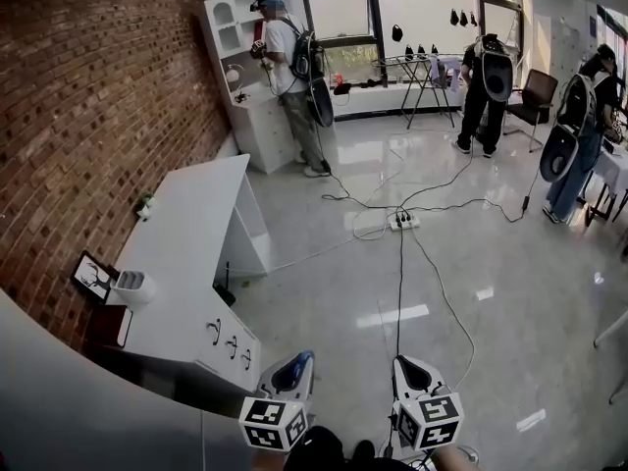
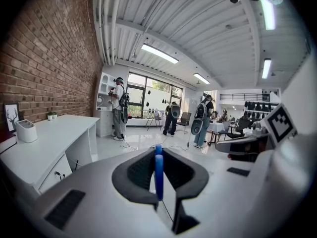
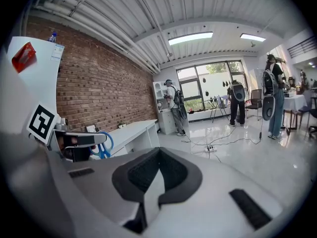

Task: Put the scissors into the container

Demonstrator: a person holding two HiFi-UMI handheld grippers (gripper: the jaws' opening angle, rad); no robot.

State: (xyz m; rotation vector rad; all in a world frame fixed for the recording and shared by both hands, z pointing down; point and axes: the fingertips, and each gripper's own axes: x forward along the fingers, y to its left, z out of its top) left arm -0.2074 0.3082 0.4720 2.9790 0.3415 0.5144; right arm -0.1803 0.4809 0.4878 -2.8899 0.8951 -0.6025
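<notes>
Scissors show in the head view only as a blue sliver at the tip of my left tool. I hold that tool low over the floor, well apart from the white worktop. The white container stands on the worktop's near end, just beside a framed picture. My right tool rides alongside the left.

In the left gripper view, the jaws are clamped on the blue handle, which stands edge-on between them, so the scissors look secure for carrying. The container sits far to the left, and I cannot see what it holds.

In the right gripper view, the jaws are pressed together with nothing between them. The blue handle loops hang below the left tool. I judge the whole carry to the container is not yet done.
</notes>
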